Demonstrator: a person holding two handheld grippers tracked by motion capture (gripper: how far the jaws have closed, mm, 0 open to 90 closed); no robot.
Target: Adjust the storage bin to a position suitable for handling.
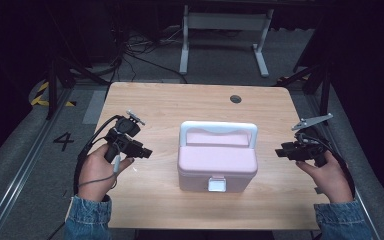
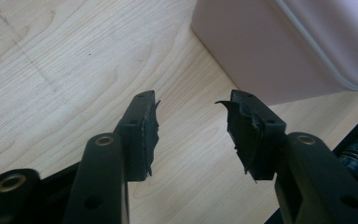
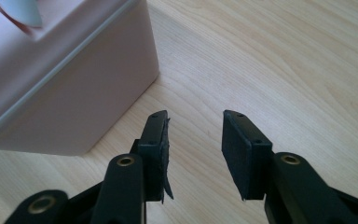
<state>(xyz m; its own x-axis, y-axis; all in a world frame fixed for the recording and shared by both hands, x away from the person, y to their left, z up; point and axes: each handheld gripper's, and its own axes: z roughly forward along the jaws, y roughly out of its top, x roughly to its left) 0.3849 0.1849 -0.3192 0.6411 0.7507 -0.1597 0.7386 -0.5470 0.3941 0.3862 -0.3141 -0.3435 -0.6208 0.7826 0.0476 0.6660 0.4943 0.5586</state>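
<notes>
Looked like a lab or recording studio, not a home. Dark surroundings, black drapes [image 1: 365, 60] on the right side. Grey carpeted floor [image 1: 10, 150] with a painted "4" [image 1: 63, 141] and yellow-black hazard tape [image 1: 42, 95]. Metal rail [image 1: 17, 175] ran along the floor at left. Loose cables [image 1: 135, 50] lay behind the wooden table [image 1: 170, 100], beside a white desk frame [image 1: 225, 22]. Black stand legs [image 1: 55, 85] stood at both sides. Table had a cable hole [image 1: 235, 99] near its far edge.
</notes>
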